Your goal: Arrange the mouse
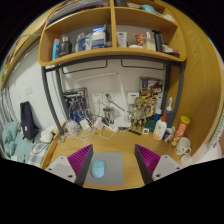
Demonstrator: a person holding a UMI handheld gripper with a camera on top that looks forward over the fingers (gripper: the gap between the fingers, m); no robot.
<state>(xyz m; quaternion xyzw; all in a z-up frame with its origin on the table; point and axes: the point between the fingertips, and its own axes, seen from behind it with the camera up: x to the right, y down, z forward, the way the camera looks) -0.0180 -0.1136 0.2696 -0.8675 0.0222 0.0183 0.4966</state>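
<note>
Gripper view, mouse (99, 168) between spread fingers (79, 162)

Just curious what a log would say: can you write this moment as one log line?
task: arrange mouse | gripper: open | mouse: on mouse pad, between fingers, ungripped

You've got one small pale blue-white computer mouse (99, 168), lower centre, on one grey rectangular mouse mat (112, 172). One gripper (113, 160) with two purple-padded fingers (79, 160), spread apart. One wooden wall shelf unit (112, 53) across the top, two tiers. One orange-capped bottle (182, 128), right. Desk clutter: too small to count.
</note>
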